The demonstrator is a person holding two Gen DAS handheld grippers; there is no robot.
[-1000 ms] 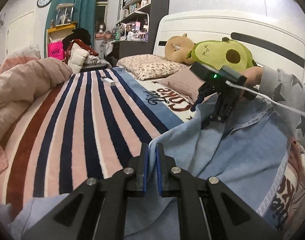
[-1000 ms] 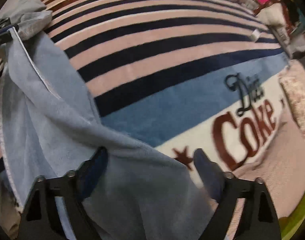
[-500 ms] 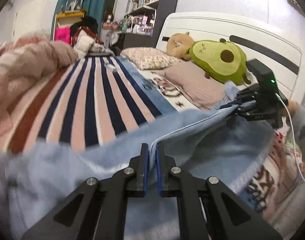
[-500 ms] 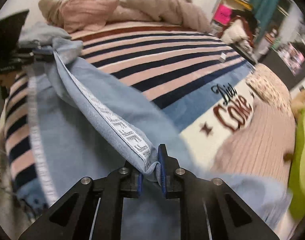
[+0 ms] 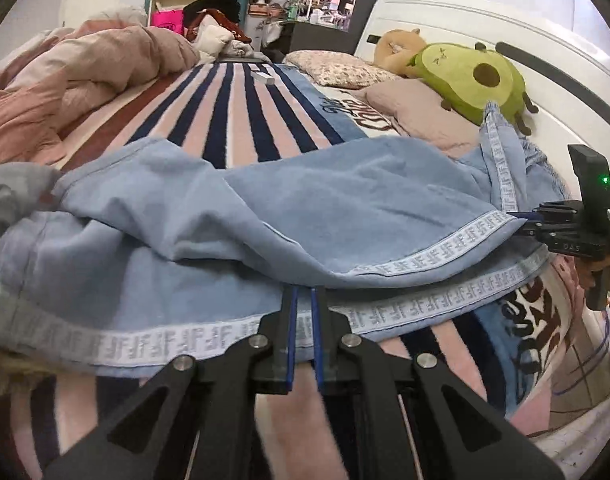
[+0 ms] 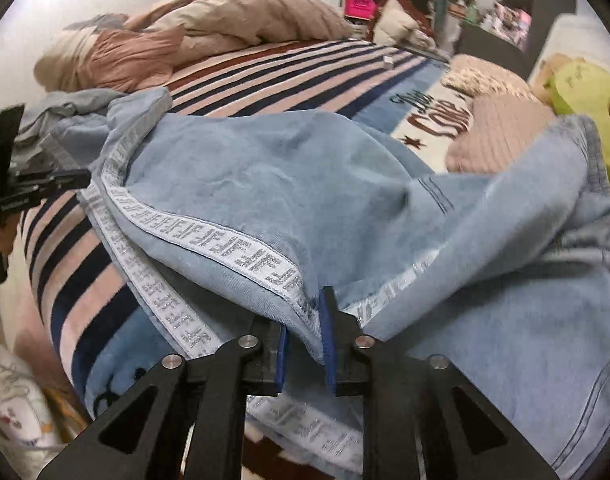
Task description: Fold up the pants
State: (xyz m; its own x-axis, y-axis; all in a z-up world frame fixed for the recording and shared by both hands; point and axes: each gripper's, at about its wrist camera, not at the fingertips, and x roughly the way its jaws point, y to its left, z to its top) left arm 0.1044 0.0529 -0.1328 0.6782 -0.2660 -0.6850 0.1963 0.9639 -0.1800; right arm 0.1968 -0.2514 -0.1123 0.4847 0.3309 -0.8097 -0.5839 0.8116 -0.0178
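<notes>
Light blue pants (image 5: 305,204) with a white patterned side stripe lie across the striped bed, one half doubled over the other; they also fill the right wrist view (image 6: 265,184). My left gripper (image 5: 302,300) is shut on the striped edge of the upper layer near the bed's front edge. My right gripper (image 6: 305,312) is shut on the same striped edge further along, towards the headboard; it shows at the right of the left wrist view (image 5: 521,220). The left gripper shows at the left edge of the right wrist view (image 6: 81,178).
A striped blanket (image 5: 233,112) covers the bed. A heaped pink duvet (image 5: 85,68) lies at the far left. Pillows (image 5: 417,112) and an avocado plush (image 5: 469,80) sit against the white headboard. A small white box (image 5: 263,76) lies far down the bed. Grey clothing (image 5: 9,188) lies at the left.
The right gripper closed on the pants edge. Both grippers then carried the edge over and toward the front, doubling the pants over themselves.
</notes>
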